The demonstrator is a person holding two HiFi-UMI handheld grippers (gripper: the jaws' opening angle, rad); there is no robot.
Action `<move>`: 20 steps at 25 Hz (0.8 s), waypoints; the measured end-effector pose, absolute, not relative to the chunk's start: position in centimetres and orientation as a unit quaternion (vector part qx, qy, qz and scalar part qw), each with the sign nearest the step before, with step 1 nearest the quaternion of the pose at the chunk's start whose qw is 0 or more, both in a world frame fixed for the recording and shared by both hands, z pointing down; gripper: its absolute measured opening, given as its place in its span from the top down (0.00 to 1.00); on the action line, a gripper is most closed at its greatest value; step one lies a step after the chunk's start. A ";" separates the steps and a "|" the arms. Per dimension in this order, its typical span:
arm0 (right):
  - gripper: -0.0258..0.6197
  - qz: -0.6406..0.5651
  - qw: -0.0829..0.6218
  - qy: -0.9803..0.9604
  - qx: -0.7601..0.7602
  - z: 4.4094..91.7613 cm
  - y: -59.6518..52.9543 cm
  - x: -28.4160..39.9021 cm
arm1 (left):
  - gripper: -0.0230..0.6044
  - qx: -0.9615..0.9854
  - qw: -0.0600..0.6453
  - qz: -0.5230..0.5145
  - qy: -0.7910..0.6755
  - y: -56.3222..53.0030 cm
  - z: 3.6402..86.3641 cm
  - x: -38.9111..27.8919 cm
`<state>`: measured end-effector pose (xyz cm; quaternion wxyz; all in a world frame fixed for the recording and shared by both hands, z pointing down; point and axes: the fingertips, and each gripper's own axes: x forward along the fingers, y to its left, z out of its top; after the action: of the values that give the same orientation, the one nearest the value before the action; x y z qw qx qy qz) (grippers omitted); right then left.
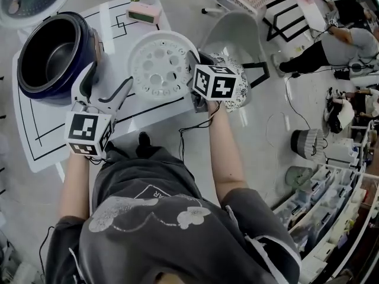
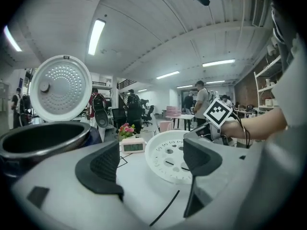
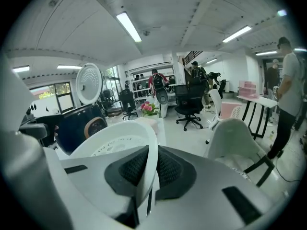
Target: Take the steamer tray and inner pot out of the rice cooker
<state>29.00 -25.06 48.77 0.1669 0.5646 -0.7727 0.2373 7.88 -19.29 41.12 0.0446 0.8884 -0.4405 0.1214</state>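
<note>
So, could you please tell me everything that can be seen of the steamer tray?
The steamer tray is a round, white dish that looks like plastic. It has a raised rim, and its floor is pierced by round holes and short slots. It is out of the cooker, to the right of it over the table, and tilted. The right gripper is shut on its rim. Whether it touches the table I cannot tell.

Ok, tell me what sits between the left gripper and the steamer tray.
Nothing: in the left gripper view only bare table separates the left gripper from the steamer tray.
</note>
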 end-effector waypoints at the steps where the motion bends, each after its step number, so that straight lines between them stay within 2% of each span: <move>1: 0.89 0.240 0.169 -0.772 0.564 49.6 -25.2 28.9 | 0.31 0.886 0.050 0.125 -0.443 -19.3 41.9 7.7; 10: 0.89 0.274 0.176 -0.766 0.555 56.2 -27.9 28.1 | 0.31 0.870 0.094 0.159 -0.457 -19.3 47.8 7.4; 20: 0.89 0.273 0.193 -0.774 0.537 59.8 -28.6 26.8 | 0.31 0.862 0.112 0.170 -0.464 -19.2 49.6 7.3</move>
<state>26.78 -28.60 59.81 0.1935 0.5371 -0.7744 0.2728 7.29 -19.24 49.56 0.1117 0.8621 -0.4643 0.1695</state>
